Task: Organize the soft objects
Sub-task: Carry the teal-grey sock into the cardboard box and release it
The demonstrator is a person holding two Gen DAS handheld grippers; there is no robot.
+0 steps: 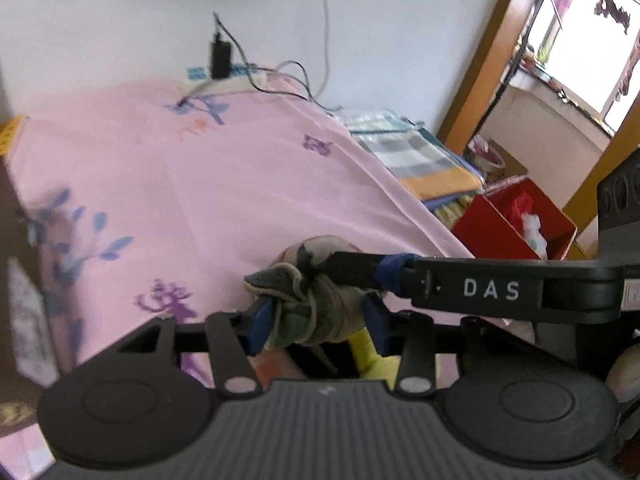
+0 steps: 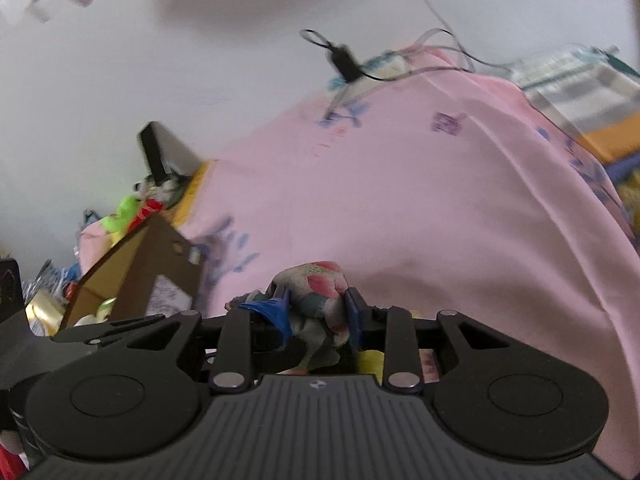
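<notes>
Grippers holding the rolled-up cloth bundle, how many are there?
2. The left gripper clamps the bundle from below; the right gripper pinches its floral end, reaching in from the right in the left wrist view. Both are over the pink bedsheet.

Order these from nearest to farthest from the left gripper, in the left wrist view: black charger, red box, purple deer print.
1. Purple deer print, on the sheet just left of the left gripper.
2. Red box, right, beside the bed.
3. Black charger, far, at the wall.

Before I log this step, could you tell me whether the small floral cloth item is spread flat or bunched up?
Bunched up: the small floral cloth item forms a wadded lump gripped between both grippers, above the pink bedsheet.
</notes>
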